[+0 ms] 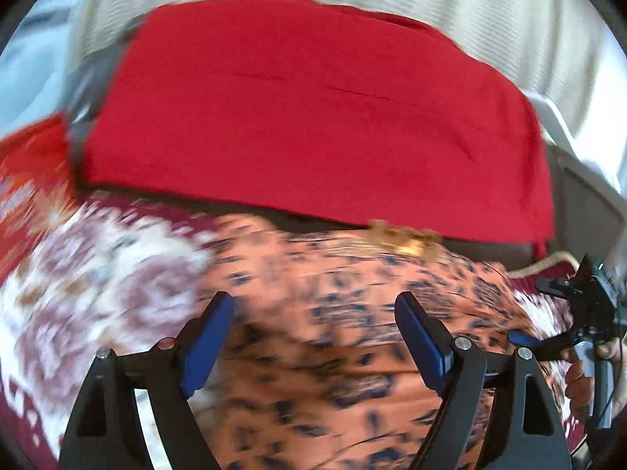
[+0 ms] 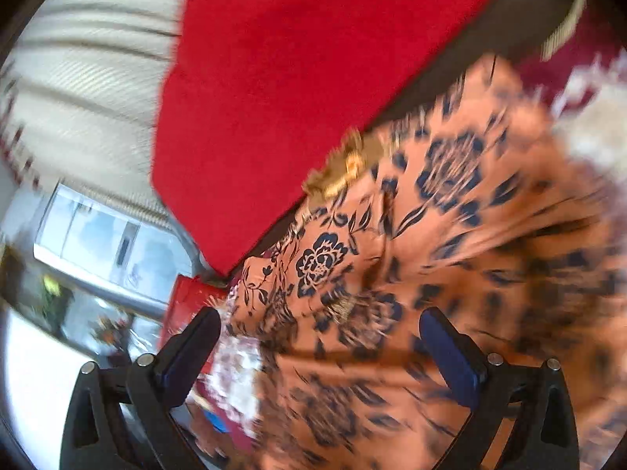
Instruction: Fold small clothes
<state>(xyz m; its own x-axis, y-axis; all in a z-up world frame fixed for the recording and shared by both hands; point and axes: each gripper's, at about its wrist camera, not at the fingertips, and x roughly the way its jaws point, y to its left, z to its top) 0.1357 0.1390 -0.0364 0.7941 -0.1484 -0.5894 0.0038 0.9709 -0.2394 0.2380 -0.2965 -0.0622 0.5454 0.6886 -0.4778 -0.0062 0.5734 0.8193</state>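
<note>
Your left gripper point(image 1: 313, 317) and right gripper point(image 2: 319, 333) gape wide above the orange flowered garment point(image 2: 450, 235); no writing is readable.

Orange garment point(image 2: 450, 235) with navy flowers, plain red cloth point(image 1: 313, 117), maroon-and-white rug point(image 1: 78, 274).

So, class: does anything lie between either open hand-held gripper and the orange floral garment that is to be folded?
Nothing visible does. The left hand-held gripper and the right hand-held gripper are both open directly over the orange floral garment, with only cloth between the fingers. The red cushion lies beyond the garment, not in the way.
</note>
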